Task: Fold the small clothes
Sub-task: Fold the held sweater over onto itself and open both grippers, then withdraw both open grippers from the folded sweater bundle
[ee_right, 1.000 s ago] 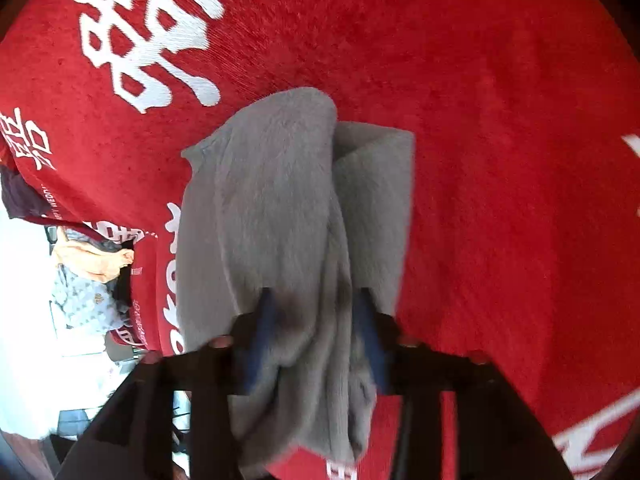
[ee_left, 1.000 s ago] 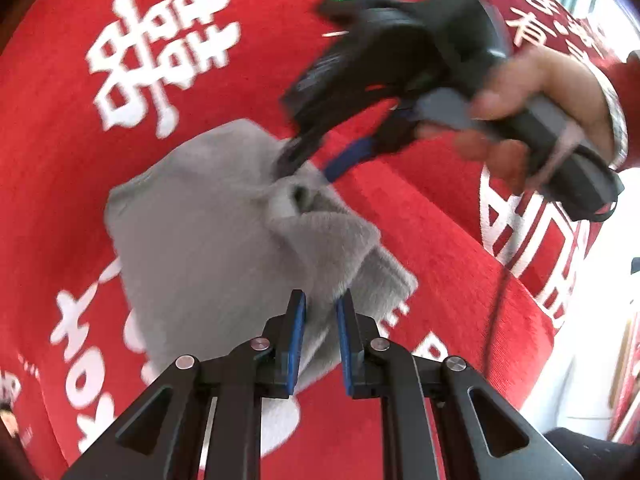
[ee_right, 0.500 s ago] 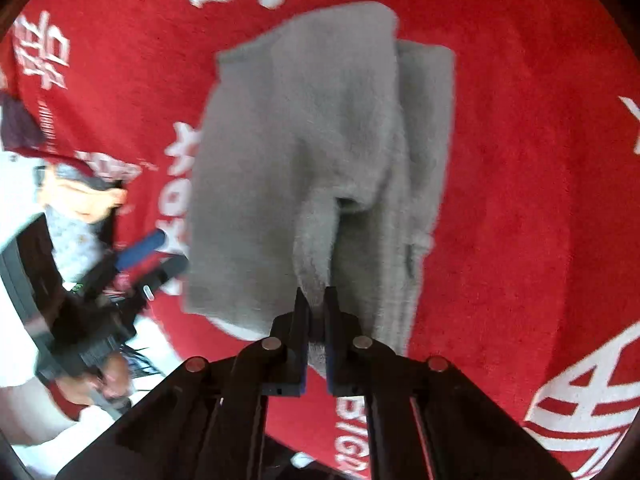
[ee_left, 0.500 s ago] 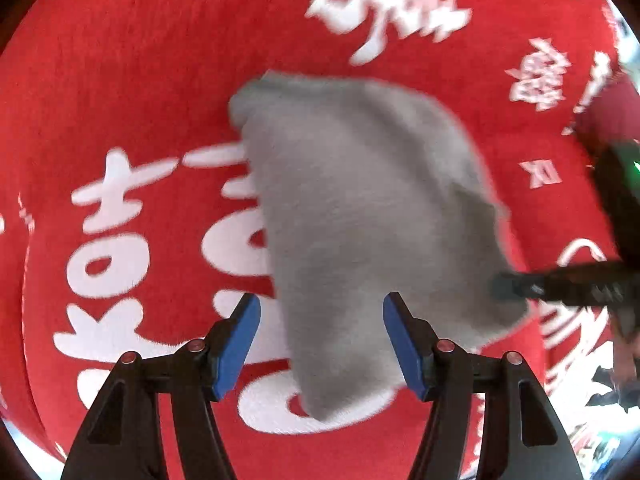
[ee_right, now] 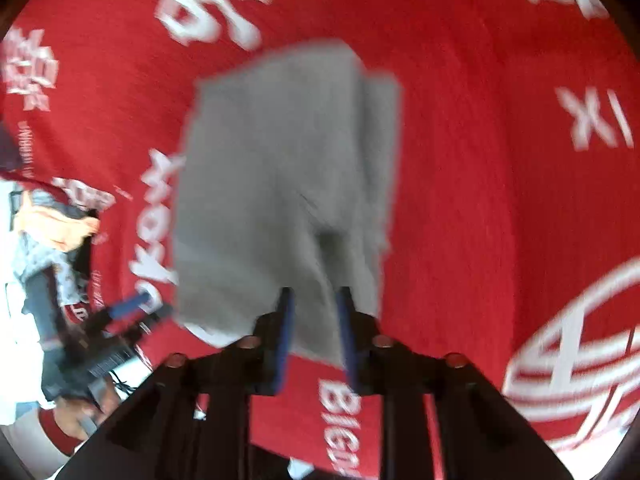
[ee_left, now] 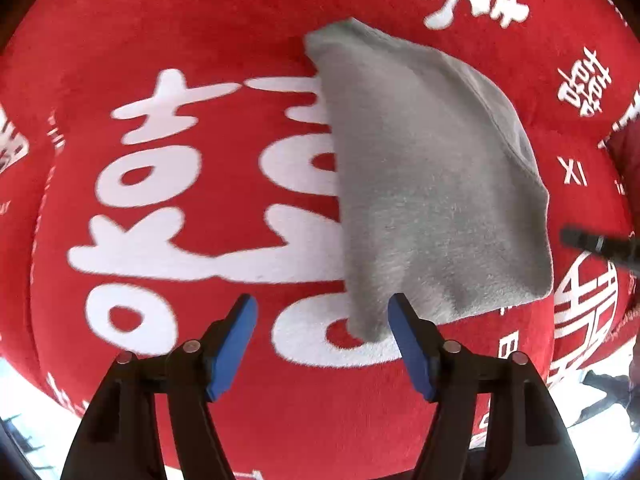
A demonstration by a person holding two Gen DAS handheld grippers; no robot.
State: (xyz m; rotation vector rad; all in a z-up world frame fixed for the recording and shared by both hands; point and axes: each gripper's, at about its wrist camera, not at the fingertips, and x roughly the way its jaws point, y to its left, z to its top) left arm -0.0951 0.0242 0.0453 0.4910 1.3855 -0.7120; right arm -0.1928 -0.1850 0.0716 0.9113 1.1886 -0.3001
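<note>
A small grey fleece garment (ee_left: 432,184) lies folded on the red cover (ee_left: 200,60). My left gripper (ee_left: 320,320) points straight down with its jaws opening wide; the garment's near corner lies under its right blue pad (ee_left: 408,344), nothing is pinched. The right wrist view is blurred. There the garment (ee_right: 280,168) shows a raised crease running into my right gripper (ee_right: 316,312). Its jaws are opening, the garment's near edge sits loosely between them. The left gripper (ee_right: 144,310) shows at the garment's left edge. A black tip of the right gripper (ee_left: 592,246) pokes in beside the garment.
The red plush cover (ee_right: 480,120) carries large white characters and drops off at its near edge (ee_left: 280,464). A hand in a red sleeve (ee_right: 60,436) holds the left gripper. Loose fabrics (ee_right: 52,224) lie beyond the cover's left side.
My left gripper let go of the grey garment, opened wide and rolled while sliding along it. My right gripper pinched a fold shut half a second ago and has parted again.
</note>
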